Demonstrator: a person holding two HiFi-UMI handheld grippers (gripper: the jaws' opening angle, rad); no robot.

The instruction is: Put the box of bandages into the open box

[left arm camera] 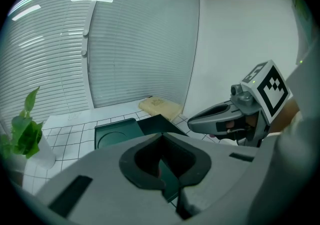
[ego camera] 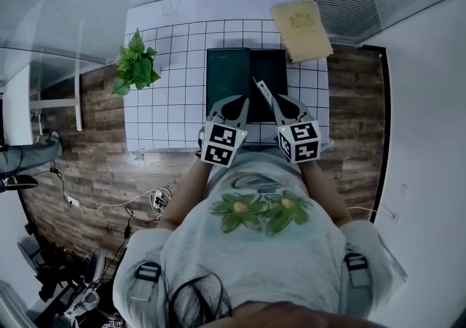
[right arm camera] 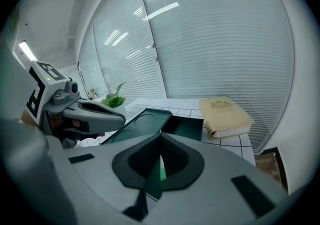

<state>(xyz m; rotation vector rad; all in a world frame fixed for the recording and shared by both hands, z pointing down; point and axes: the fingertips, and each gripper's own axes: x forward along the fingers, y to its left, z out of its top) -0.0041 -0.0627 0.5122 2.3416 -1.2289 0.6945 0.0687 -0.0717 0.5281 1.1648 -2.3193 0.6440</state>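
Note:
The open box (ego camera: pixel 266 73) is dark green and lies on the white tiled table (ego camera: pixel 167 100), with its lid (ego camera: pixel 227 71) flat to the left. My left gripper (ego camera: pixel 242 100) hovers over the lid's near edge, jaws shut and empty. Also shut, my right gripper (ego camera: pixel 258 84) hangs above the box's near side with nothing in it. In the right gripper view, a sliver of bright green (right arm camera: pixel 162 172) shows past my shut jaws (right arm camera: pixel 160 135), down inside the box (right arm camera: pixel 189 127). I cannot tell whether it is the box of bandages. The left gripper view shows the lid (left arm camera: pixel 116 134) beyond its jaws (left arm camera: pixel 161 135).
A yellow book (ego camera: pixel 302 28) lies at the table's far right corner, beside the box. A potted plant (ego camera: pixel 137 65) stands at the table's left edge. Window blinds rise behind the table. The floor around is wood.

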